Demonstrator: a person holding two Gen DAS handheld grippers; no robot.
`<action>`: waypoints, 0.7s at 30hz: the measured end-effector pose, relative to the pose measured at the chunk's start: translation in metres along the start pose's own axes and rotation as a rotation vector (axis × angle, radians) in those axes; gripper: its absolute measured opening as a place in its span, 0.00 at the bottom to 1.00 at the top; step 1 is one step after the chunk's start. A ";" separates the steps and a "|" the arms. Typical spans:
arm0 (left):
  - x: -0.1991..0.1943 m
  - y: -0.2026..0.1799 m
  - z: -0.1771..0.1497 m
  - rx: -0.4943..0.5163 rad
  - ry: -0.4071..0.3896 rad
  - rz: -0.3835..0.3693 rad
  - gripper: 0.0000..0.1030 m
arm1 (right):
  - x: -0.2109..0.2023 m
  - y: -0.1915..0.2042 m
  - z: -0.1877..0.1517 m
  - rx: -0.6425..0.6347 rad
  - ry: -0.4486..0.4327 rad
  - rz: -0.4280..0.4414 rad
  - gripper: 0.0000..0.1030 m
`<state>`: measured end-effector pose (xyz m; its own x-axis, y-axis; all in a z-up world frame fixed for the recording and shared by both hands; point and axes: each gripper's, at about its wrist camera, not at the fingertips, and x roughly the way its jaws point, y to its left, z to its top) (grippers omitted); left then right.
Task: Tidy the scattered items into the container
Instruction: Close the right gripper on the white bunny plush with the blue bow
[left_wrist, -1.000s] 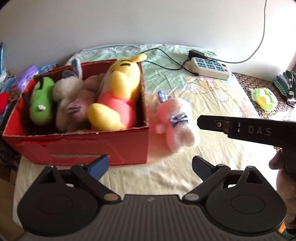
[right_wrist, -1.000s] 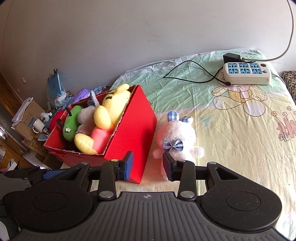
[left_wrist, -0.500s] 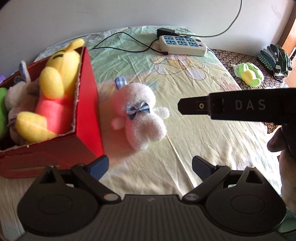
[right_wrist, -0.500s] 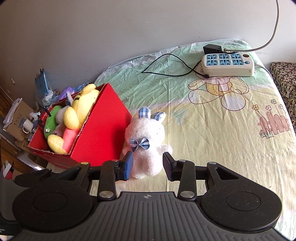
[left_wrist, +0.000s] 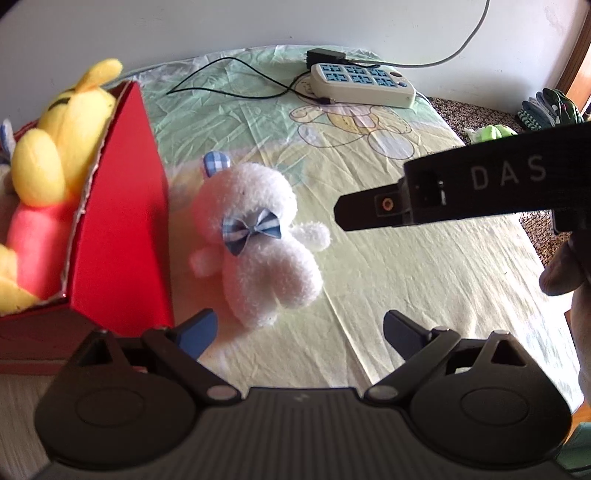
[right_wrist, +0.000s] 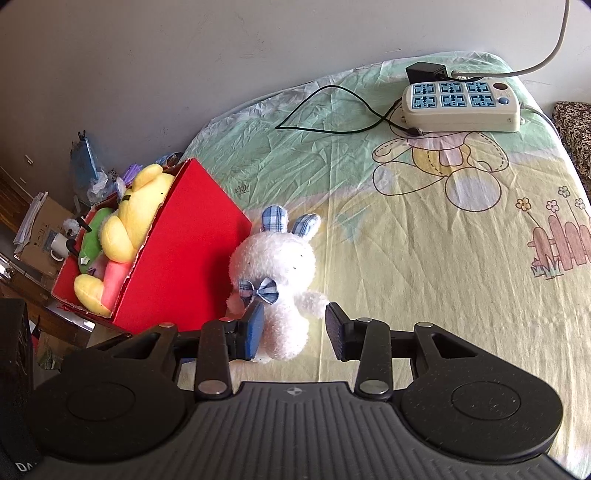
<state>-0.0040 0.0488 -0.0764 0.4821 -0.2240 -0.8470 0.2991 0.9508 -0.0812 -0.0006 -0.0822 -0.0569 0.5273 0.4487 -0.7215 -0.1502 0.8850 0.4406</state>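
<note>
My right gripper (right_wrist: 293, 330) is spread, its jaws either side of the white bunny's (right_wrist: 275, 273) feet, not pressing. My left gripper (left_wrist: 299, 332) gapes empty. The bunny lies on the bedsheet (right_wrist: 424, 251), the red box (right_wrist: 184, 254) at its nine o'clock.

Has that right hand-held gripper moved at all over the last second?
Yes. The right hand-held gripper has closed in on the white bunny beside the red box; its legs now lie between the open jaws.

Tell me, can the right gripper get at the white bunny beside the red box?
Probably yes: the right gripper is open, the white bunny sits partly between its fingers, and nothing blocks it.
</note>
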 end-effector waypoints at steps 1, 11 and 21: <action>0.001 -0.001 0.000 -0.011 -0.012 0.001 0.94 | 0.003 -0.001 0.002 -0.007 0.006 0.002 0.40; 0.029 -0.009 0.010 0.003 0.003 0.056 0.94 | 0.046 -0.011 0.021 -0.027 0.119 0.069 0.44; 0.050 0.010 0.017 -0.068 0.025 -0.014 0.93 | 0.080 -0.014 0.036 -0.024 0.203 0.126 0.45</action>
<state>0.0370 0.0439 -0.1103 0.4569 -0.2330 -0.8585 0.2488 0.9600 -0.1281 0.0740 -0.0630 -0.1015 0.3244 0.5696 -0.7552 -0.2258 0.8219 0.5229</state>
